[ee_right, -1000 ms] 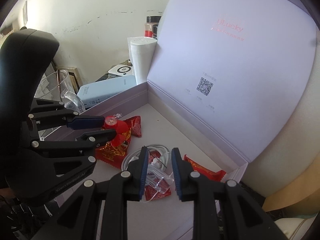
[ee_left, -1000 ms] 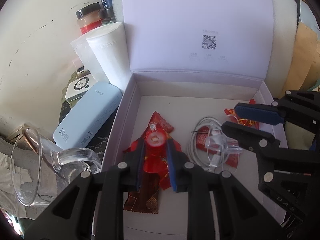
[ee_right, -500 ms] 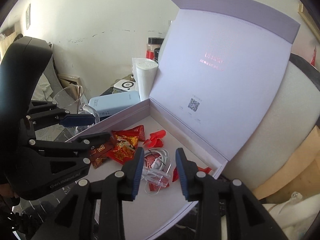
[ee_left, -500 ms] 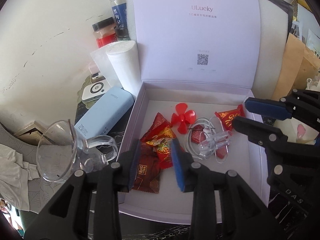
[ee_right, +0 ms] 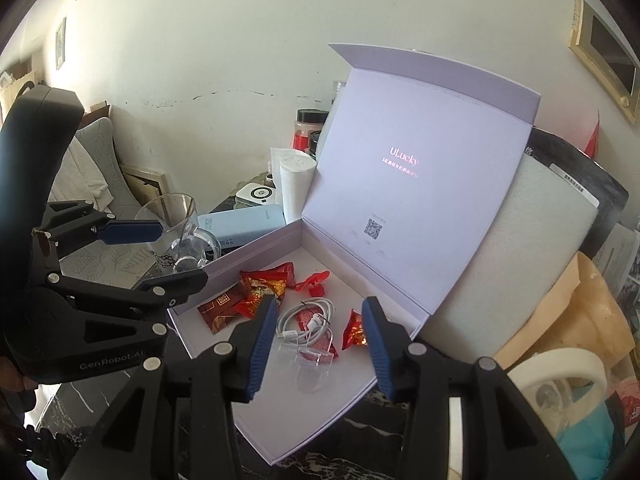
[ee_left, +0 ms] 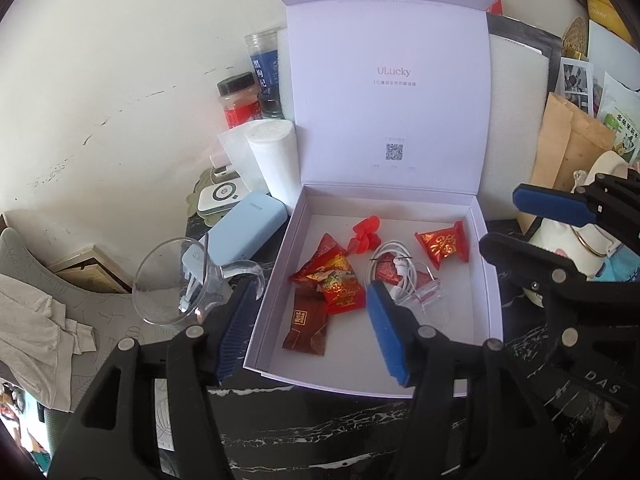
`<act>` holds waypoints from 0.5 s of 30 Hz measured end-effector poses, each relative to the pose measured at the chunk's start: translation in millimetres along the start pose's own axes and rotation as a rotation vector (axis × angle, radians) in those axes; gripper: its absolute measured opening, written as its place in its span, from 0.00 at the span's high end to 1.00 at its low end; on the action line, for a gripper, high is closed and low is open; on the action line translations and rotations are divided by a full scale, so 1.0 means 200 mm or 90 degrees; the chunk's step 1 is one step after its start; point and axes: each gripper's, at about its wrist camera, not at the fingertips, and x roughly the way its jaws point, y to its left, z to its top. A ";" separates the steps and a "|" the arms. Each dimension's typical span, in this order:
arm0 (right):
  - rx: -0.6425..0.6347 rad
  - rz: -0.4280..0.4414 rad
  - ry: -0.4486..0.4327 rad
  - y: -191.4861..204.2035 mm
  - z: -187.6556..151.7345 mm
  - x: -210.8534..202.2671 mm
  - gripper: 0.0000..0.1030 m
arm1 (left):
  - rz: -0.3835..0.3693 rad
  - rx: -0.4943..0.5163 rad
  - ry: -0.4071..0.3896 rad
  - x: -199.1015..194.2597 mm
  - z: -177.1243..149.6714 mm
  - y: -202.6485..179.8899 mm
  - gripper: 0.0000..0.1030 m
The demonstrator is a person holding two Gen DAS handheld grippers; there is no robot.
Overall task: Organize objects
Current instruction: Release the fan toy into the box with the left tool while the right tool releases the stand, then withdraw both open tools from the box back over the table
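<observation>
My left tongs [ee_left: 308, 320] and right tongs [ee_right: 318, 340] both hang with blue pads spread apart, gripping nothing, above the near edge of the open box [ee_left: 486, 280]. The pale cardboard box sits on dark marbled stone, its lid [ee_left: 390, 92] standing upright behind. Inside, ahead of my left tongs: crinkled red candy wrappers [ee_left: 334, 276], a brown one [ee_left: 306, 320], a small red plastic fan [ee_left: 364, 234], a coiled white cable [ee_left: 394, 266], a clear plastic piece [ee_left: 424, 294] and another red candy [ee_left: 442, 246] toward the right wall. Left of the box lie a smooth blue power bank [ee_left: 244, 230] and a glass cup [ee_left: 176, 280] tipped on its side. Only my right view shows a white ring-shaped object [ee_right: 560, 376] right of the box, beside a brown paper bag [ee_right: 560, 312].
</observation>
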 end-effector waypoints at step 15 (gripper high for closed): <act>0.001 -0.012 -0.020 0.05 -0.10 -0.27 0.34 | 0.018 -0.044 -0.025 -0.27 -0.13 0.03 0.20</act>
